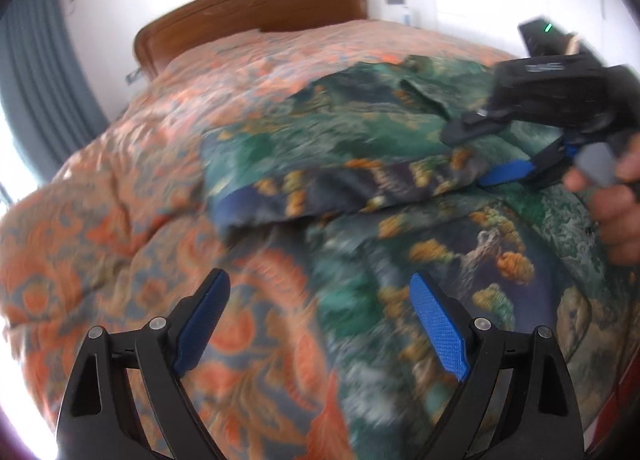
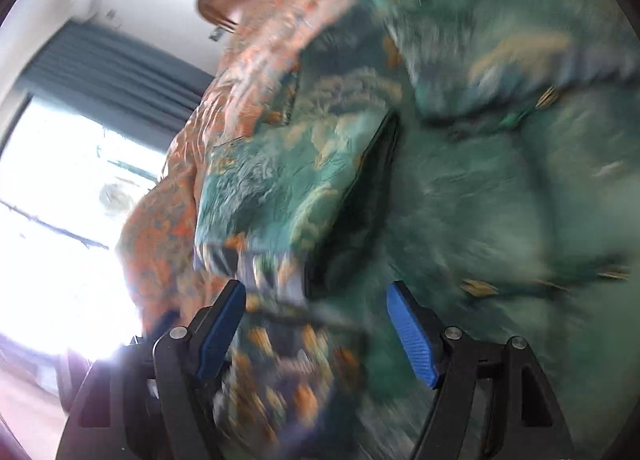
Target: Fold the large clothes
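Your left gripper (image 1: pixel 320 292) wide open, empty, tilted down over green garment (image 1: pixel 420 228); right gripper (image 2: pixel 316 300) open, seemingly empty amid blur.

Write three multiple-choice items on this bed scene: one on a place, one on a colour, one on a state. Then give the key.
1. Where does the green patterned garment lie?
A. on the floor
B. on the orange patterned bedspread
C. on a chair

2. What colour are the gripper pads?
A. blue
B. red
C. white

3. How does the left gripper stand?
A. shut on the garment
B. shut on nothing
C. open, nothing between its fingers

Key:
1 B, the garment is spread over the bedspread, below the wooden headboard.
2 A, blue textured pads show on both wrist views.
3 C, its fingers stand wide apart above the cloth, gripping nothing.
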{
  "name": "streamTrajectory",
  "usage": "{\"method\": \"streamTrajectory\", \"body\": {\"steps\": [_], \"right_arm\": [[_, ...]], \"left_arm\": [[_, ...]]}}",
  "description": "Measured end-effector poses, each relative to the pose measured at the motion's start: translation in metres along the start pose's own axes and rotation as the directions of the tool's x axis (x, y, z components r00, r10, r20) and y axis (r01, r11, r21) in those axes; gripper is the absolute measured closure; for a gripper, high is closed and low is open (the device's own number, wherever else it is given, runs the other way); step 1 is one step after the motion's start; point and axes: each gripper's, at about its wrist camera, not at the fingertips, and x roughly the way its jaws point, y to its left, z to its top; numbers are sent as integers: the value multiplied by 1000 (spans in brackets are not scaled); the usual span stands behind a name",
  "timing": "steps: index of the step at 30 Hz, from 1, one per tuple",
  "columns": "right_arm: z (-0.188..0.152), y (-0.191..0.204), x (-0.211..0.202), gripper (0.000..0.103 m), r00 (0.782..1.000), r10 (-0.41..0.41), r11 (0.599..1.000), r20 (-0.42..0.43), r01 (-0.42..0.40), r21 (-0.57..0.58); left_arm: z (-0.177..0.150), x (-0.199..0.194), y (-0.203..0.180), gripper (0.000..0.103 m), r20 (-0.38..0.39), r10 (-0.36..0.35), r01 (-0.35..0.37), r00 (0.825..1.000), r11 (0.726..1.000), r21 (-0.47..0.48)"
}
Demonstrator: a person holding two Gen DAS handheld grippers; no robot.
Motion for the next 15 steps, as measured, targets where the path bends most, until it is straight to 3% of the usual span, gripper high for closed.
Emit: {"method": "streamTrajectory", "body": {"steps": [3,5,8,10,12,15], "right_arm": [[15,-5,19,33,998,31,995,54,-36,96],[24,2,25,91,998,2,997,69,-7,80],[43,32,15,91,992,-69,996,110,75,-51],[55,64,-19,91,971,-94,969,220,140,-203],[66,87,-63,91,932,-110,926,346,223,-305],[87,90,-120,91,873,-132,886,470,316,-338]], "left_arm": [[-6,-2,13,10,-12,12,-12,1000,999,-52],[-8,-1,22,10,-24,20,-22,1000,996,-90],[-10,-3,32,10,-34,21,-26,999,989,-146],[-9,-5,37,10,-28,17,-21,999,985,-171],[-5,-6,39,10,-23,1,-6,1000,982,-190],[6,-4,38,10,-19,-23,19,1000,978,-209]]}}
